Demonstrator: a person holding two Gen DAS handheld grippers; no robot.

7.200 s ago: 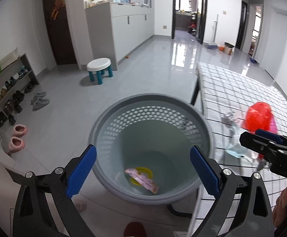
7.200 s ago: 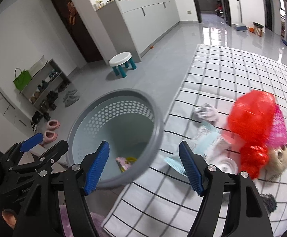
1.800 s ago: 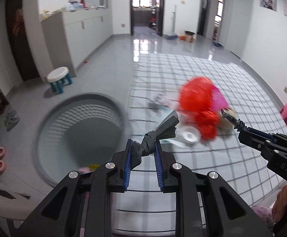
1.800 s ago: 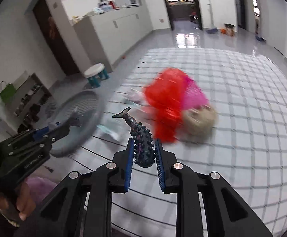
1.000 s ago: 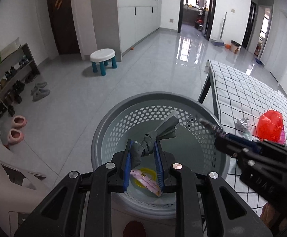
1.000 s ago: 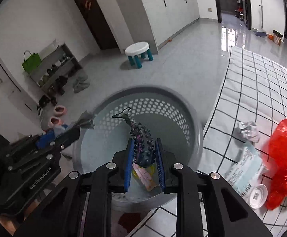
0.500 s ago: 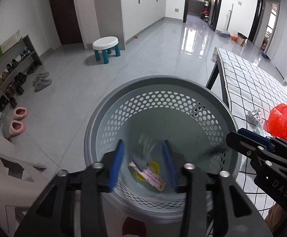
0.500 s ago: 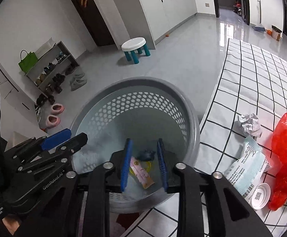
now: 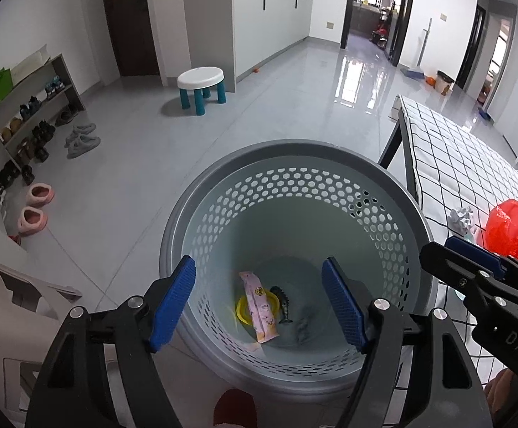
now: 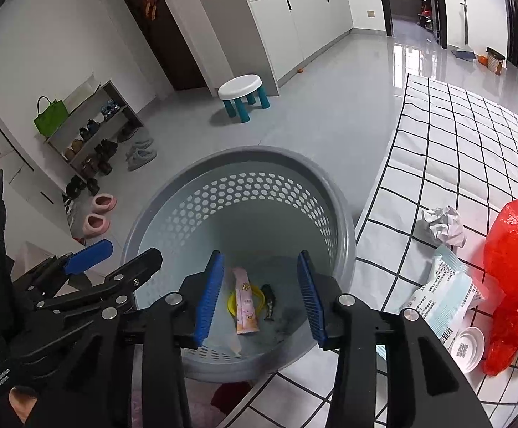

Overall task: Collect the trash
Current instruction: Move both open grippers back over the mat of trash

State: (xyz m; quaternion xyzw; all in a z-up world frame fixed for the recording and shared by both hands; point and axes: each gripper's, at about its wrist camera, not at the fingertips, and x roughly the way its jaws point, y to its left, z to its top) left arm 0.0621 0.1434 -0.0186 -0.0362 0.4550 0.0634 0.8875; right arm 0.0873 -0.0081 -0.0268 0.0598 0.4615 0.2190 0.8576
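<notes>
A grey perforated basket [image 9: 294, 164] [image 10: 244, 158] stands on the floor beside the checked table [image 9: 451, 149] [image 10: 465, 135]. Inside lie a pink wrapper [image 9: 260, 306] [image 10: 245, 305], a yellow lid [image 9: 241, 309] [image 10: 232, 300], a dark spiked toy [image 9: 283, 303] [image 10: 269, 301] and a grey scrap [image 9: 303, 324]. My left gripper [image 9: 259, 303] [image 10: 112, 255] is open and empty above the basket. My right gripper [image 10: 260, 297] [image 9: 447, 249] is open and empty above it too. On the table lie a crumpled paper [image 10: 442, 224] [image 9: 462, 215], a red bag [image 10: 515, 267] [image 9: 508, 228], a pale blue packet [image 10: 447, 292] and a white lid [image 10: 467, 347].
A white stool with teal legs [image 9: 201, 87] [image 10: 244, 96] stands on the floor beyond the basket. A shoe rack [image 9: 30, 110] [image 10: 87, 132] and pink slippers [image 9: 34, 207] [image 10: 98, 214] are at the left. A white chair [image 9: 16, 306] is near left.
Both grippers opened over the basket; the grey scrap dropped from the left and the dark spiked toy from the right. Both now lie at the basket's bottom.
</notes>
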